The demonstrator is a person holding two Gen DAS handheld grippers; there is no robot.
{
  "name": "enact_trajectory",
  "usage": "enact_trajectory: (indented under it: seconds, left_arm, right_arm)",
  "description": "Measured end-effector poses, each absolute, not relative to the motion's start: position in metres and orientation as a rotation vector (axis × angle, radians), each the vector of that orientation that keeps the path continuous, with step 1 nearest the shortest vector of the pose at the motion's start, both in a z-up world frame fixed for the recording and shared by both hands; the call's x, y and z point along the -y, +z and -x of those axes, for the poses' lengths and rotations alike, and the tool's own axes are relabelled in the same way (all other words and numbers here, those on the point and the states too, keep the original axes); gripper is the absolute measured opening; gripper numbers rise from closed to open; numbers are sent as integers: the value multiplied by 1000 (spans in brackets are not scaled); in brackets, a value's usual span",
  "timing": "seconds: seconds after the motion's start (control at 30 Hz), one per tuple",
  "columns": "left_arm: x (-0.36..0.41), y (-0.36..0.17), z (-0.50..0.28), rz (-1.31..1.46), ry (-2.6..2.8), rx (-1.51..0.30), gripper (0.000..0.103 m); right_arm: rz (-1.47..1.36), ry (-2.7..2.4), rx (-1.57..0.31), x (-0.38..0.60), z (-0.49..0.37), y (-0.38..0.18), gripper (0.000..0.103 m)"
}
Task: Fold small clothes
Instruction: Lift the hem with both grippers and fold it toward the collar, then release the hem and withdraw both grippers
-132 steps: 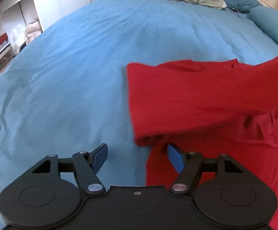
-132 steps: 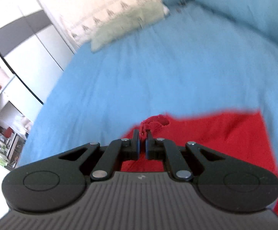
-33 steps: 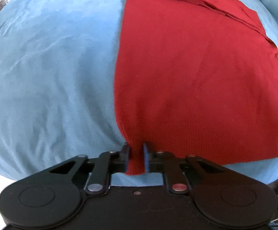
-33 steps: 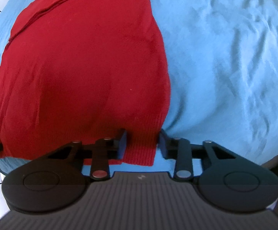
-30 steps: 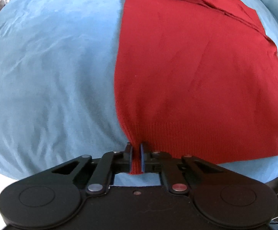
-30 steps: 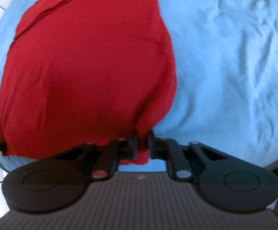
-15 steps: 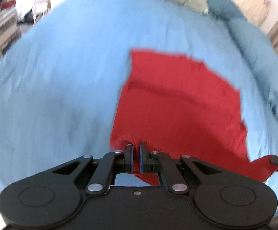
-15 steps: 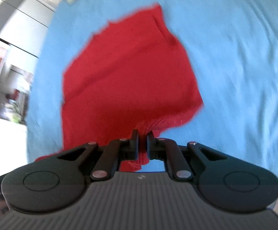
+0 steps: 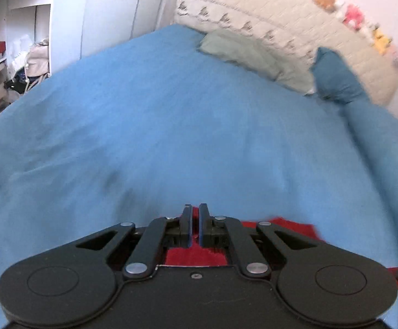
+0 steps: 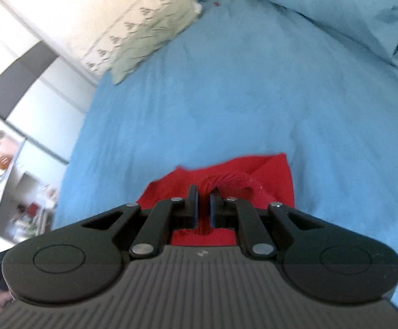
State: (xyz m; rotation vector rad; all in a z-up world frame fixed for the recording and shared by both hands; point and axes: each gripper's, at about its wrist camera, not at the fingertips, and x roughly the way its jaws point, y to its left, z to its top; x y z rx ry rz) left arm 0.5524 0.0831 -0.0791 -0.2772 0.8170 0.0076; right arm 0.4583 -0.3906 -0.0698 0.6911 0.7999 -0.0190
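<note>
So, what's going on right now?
Left gripper and right gripper shut on red sweater. Lifted over blue bed. Nothing in the way.

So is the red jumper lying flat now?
No. The red knitted garment is bunched up and lifted, pinched in the right gripper.

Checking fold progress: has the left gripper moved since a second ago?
Yes. The left gripper, shut on the red sweater, has lifted and tilted up toward the pillows; earlier it looked down onto the blue bedspread.
</note>
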Motion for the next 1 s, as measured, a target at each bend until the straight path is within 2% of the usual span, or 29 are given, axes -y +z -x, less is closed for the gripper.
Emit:
enact_trajectory:
  seconds: [0.17, 0.53, 0.6, 0.67, 0.7, 0.73, 0.77, 0.83, 0.93, 1.0]
  left_arm:
    - [-74, -137, -589, 282, 95, -891, 4]
    - [-57, -144, -622, 156, 107, -887, 4]
    - [-56, -142, -622, 145, 102, -880, 17]
    - [-60, -135, -614, 153, 99, -861, 61]
    - [-61, -130, -607, 145, 98, -838, 67]
    - [-61, -126, -601, 125, 92, -818, 70]
    - [-60, -121, -591, 99, 74, -799, 70]
    - [-54, -116, -576, 48, 21, -800, 74]
    - [-41, -122, -542, -36, -89, -847, 78]
    - [-34, -133, -525, -63, -137, -886, 87]
  right_arm:
    - [-682, -67, -820, 394, -518, -133, 23]
    - [-605, -116, -857, 401, -560, -175, 23]
    - [-582, -117, -867, 398, -562, -176, 25]
    - [-559, -108, -861, 395, -563, -172, 34]
    - [-540, -98, -854, 393, -561, -168, 40]
    - [-518, -88, -843, 391, -559, -164, 60]
    - [-485, -84, -827, 388, -555, -157, 86]
    - [-384, -93, -754, 379, -538, -139, 103]
    - [-282, -12, -739, 365, -517, -131, 103]
    - [-236, 34, -789, 356, -509, -137, 103]
